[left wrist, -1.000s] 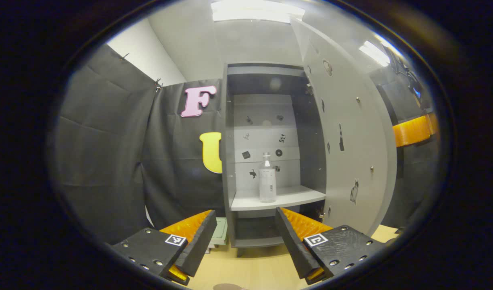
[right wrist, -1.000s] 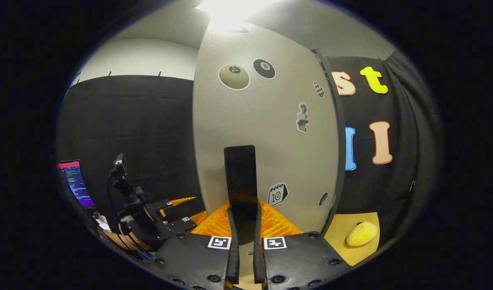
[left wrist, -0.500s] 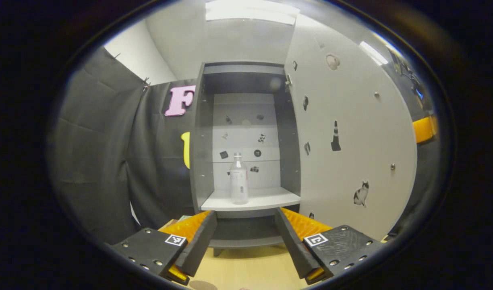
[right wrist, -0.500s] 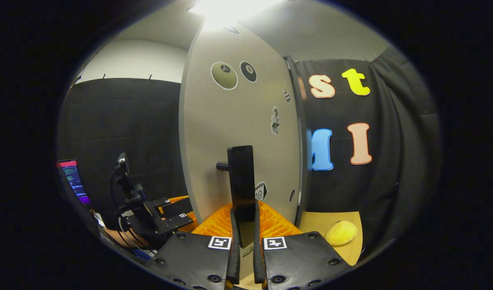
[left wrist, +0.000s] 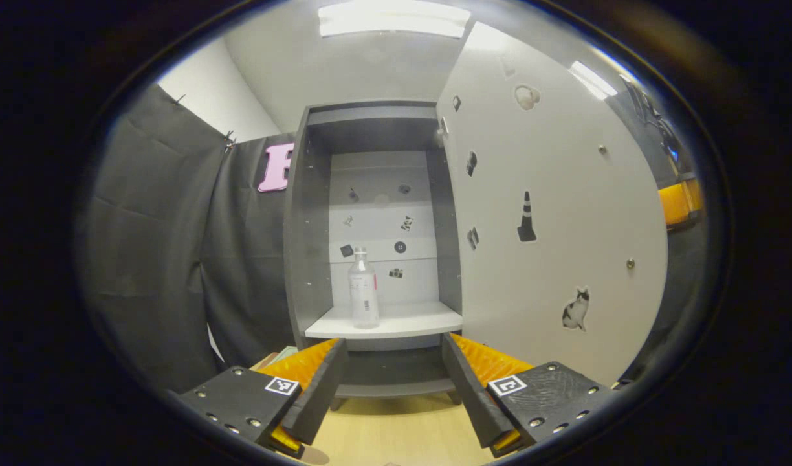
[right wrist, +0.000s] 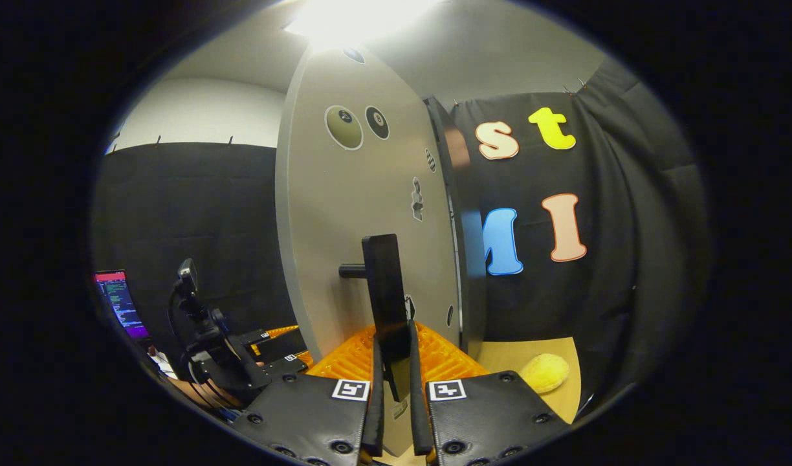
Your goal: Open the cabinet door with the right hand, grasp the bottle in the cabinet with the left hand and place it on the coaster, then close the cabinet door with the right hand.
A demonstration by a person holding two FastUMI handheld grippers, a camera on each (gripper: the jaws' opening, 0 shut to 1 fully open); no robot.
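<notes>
Item: clear plastic bottle with a pale label (left wrist: 363, 289), upright on the grey cabinet's white shelf (left wrist: 396, 321), door swung wide. Handling, by judgement: light, thin-walled, smooth, liable to tip; best taken at mid-body across the label. Left hand-held gripper (left wrist: 394, 388): jaws spread wide, empty, well short of the shelf. Right hand-held gripper (right wrist: 396, 395): pinched on the flat black door handle (right wrist: 386, 304). The left gripper view gives the cabinet interior; the right gripper view gives the grey stickered door's (right wrist: 351, 213) outer face and a yellow lumpy object (right wrist: 543, 372) on the wooden desk (right wrist: 499, 356).

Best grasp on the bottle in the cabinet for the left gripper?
Grip the bottle around its straight labelled body, below the narrowing neck. Come in level from the open front: it stands upright near the shelf edge, and the left gripper is open, facing it.
</notes>
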